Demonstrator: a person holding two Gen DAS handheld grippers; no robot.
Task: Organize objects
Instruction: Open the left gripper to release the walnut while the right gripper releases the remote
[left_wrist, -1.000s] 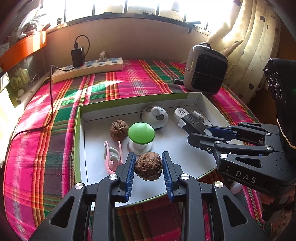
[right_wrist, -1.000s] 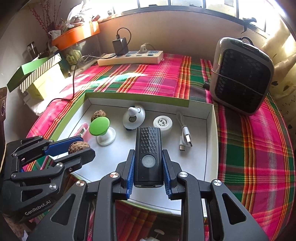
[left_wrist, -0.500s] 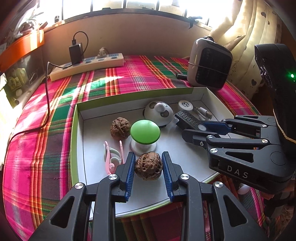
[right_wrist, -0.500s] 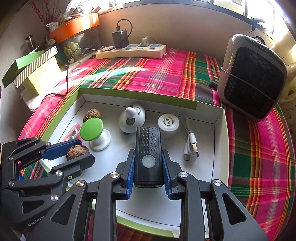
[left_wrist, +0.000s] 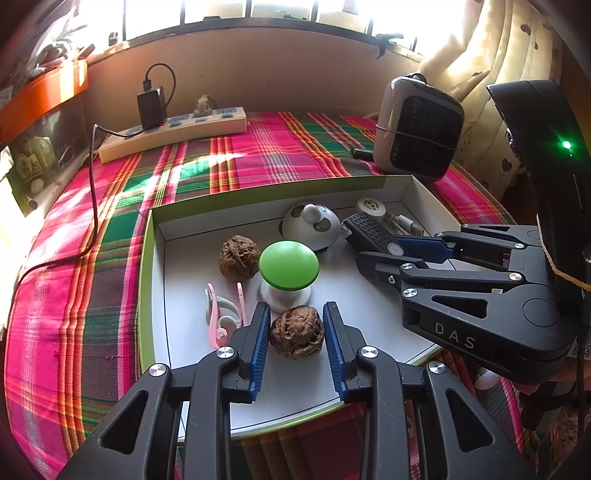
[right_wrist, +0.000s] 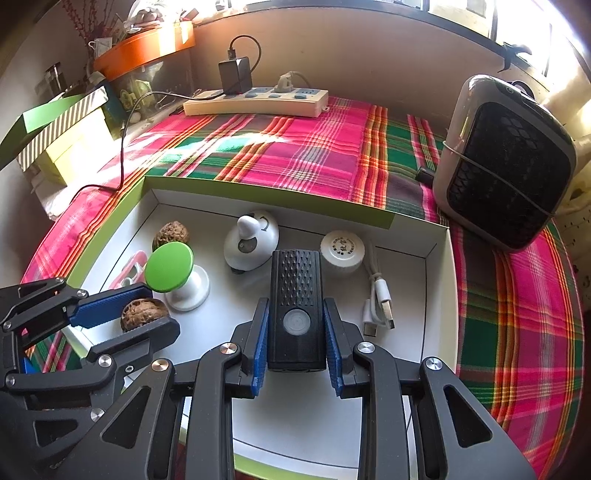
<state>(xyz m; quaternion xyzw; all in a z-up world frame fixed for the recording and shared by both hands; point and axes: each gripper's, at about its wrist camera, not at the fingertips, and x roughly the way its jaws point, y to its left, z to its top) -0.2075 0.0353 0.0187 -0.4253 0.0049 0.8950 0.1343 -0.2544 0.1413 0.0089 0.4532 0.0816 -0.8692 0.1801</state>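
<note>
My left gripper (left_wrist: 295, 338) is shut on a brown walnut (left_wrist: 296, 331), held over the near part of a white tray with a green rim (left_wrist: 146, 258). My right gripper (right_wrist: 295, 345) is shut on a black rectangular device (right_wrist: 295, 306) with a round button, over the tray's middle. Inside the tray lie a second walnut (left_wrist: 238, 257), a green-topped mushroom-shaped object (left_wrist: 288, 266), a pink clip (left_wrist: 221, 314), a white round gadget (left_wrist: 311, 225), a white disc (right_wrist: 342, 250) and a white USB cable (right_wrist: 378, 301). The right gripper (left_wrist: 391, 254) shows in the left wrist view, the left gripper (right_wrist: 125, 314) in the right wrist view.
The tray sits on a pink and green plaid cloth (right_wrist: 295, 147). A grey heater (right_wrist: 506, 162) stands at the back right. A power strip (right_wrist: 258, 101) with a black charger lies along the back wall. Green boxes (right_wrist: 55, 125) are stacked at the left.
Both views have edged closer to the tray, so its contents look larger. The right gripper with the black device has shifted a little further over the tray. Both grips are unchanged.
</note>
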